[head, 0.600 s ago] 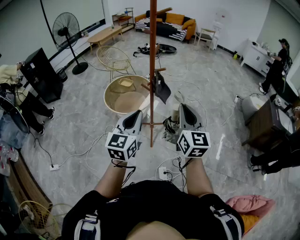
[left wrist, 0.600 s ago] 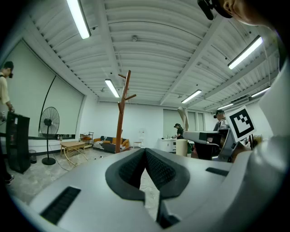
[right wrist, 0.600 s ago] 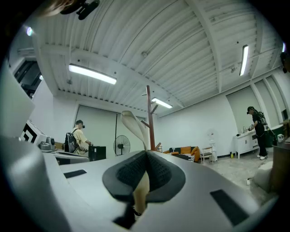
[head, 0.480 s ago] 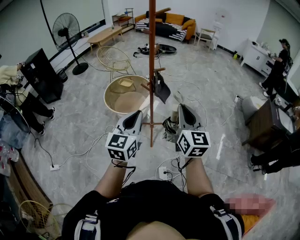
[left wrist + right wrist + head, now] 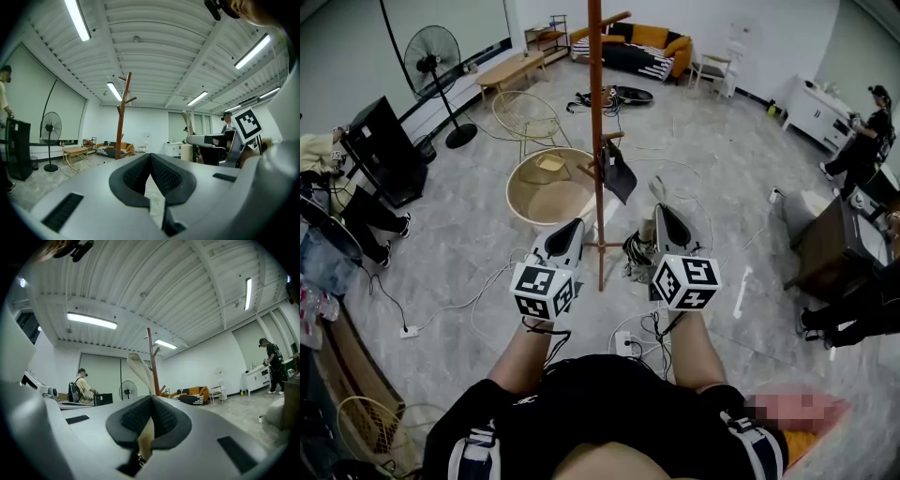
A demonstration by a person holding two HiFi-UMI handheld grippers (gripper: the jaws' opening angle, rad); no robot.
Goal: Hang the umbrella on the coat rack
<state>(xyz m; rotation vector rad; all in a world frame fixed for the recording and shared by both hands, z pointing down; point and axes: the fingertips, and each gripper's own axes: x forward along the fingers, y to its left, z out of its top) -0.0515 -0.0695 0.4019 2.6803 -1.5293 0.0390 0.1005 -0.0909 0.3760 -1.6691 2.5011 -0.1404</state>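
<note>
The brown wooden coat rack (image 5: pixel 597 141) stands straight ahead, its pole between my two grippers; it also shows as the coat rack (image 5: pixel 121 126) and the coat rack (image 5: pixel 152 363). My right gripper (image 5: pixel 659 210) is shut on the umbrella's beige curved handle (image 5: pixel 139 363), which rises above the jaws. The dark folded umbrella (image 5: pixel 636 255) hangs below that gripper. Left of the pole, my left gripper (image 5: pixel 574 226) is shut with nothing in it, as the left gripper (image 5: pixel 150 156) shows. Both point level at the rack.
A dark item (image 5: pixel 620 174) hangs from a low peg of the rack. A round rattan chair (image 5: pixel 546 190) lies behind left. Cables and a power strip (image 5: pixel 625 344) cross the floor. A fan (image 5: pixel 434 64), a black cabinet (image 5: pixel 382 150) and a sofa (image 5: pixel 643 45) stand further off.
The rack's pole sits slightly further left in the head view, and the right gripper with the umbrella has edged a little up and left. The left gripper has stayed put.
</note>
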